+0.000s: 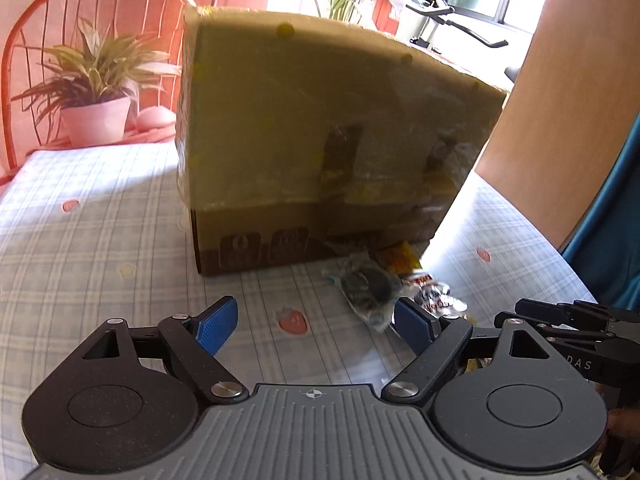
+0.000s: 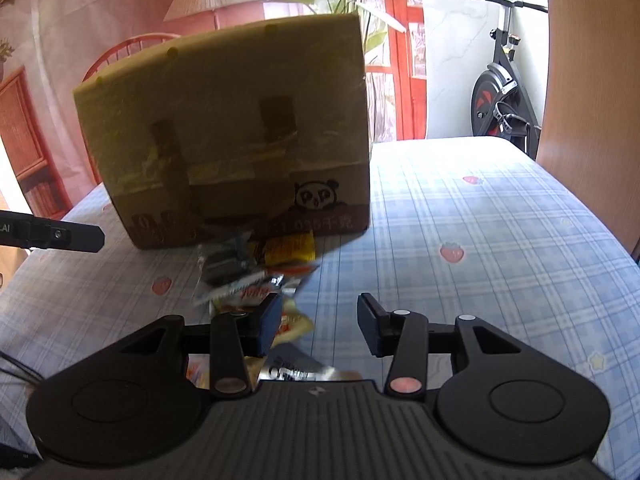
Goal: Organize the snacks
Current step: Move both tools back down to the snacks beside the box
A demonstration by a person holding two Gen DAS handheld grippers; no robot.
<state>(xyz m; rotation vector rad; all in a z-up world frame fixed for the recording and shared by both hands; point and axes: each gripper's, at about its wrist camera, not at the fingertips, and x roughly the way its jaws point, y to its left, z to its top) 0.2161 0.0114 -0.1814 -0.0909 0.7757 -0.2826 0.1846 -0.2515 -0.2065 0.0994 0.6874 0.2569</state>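
Snacks (image 1: pixel 384 284) lie heaped on the surface (image 1: pixel 100 240) against the cardboard box (image 1: pixel 320 140) in the left wrist view, just beyond the left tongs (image 1: pixel 316 324), spread apart and empty, probably readied for picking. From the right wrist, the right tongs (image 2: pixel 320 320) also gape empty, one finger beside the snack heap, the box likely the destination.

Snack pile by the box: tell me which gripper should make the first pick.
Probably the right gripper. Its open jaws sit at the near edge of the snack pile, wrappers beside its left finger. The left gripper, also open, faces mostly bare tablecloth, the pile off to its right side.
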